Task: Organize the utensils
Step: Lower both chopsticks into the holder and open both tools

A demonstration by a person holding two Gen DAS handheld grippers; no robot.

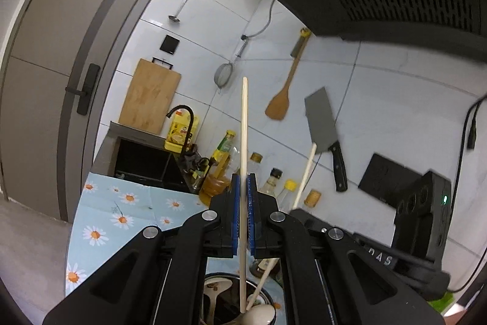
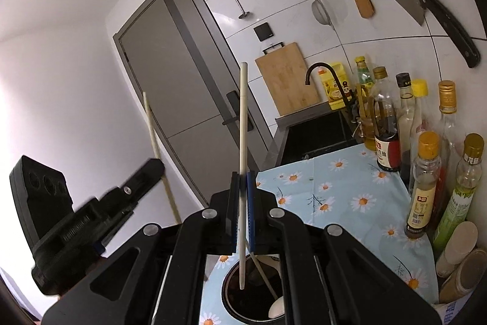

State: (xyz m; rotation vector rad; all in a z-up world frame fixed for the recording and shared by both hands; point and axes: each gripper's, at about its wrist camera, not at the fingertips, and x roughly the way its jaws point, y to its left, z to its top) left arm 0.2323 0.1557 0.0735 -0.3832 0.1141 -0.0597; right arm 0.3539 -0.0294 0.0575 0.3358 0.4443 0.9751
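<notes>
Chopsticks [image 1: 243,148] are what I have in hand on both sides — one pale stick pinched upright in each gripper, its lower end reaching down to the mouth of the round holder [image 1: 213,279] that stands on the daisy-print tabletop [image 1: 127,203].

By my reading the job is well under way but not done: a white spoon [image 1: 258,314] and another stick already lean inside the holder, while the two I hold have yet to be let go. Whether their tips touch the bottom, I cannot tell.

The left gripper [image 1: 243,191] has its blue pads closed flat on its chopstick, the fingers pointing out over the holder toward the tiled wall. The right gripper [image 2: 243,194] is closed likewise on its own chopstick [image 2: 242,142], directly above the holder [image 2: 231,291] — the stick hangs nearly plumb into the dark opening. In the right view the left gripper [image 2: 146,172] shows off to the side of the holder, blurred, its chopstick [image 2: 158,154] tilted slightly.
</notes>
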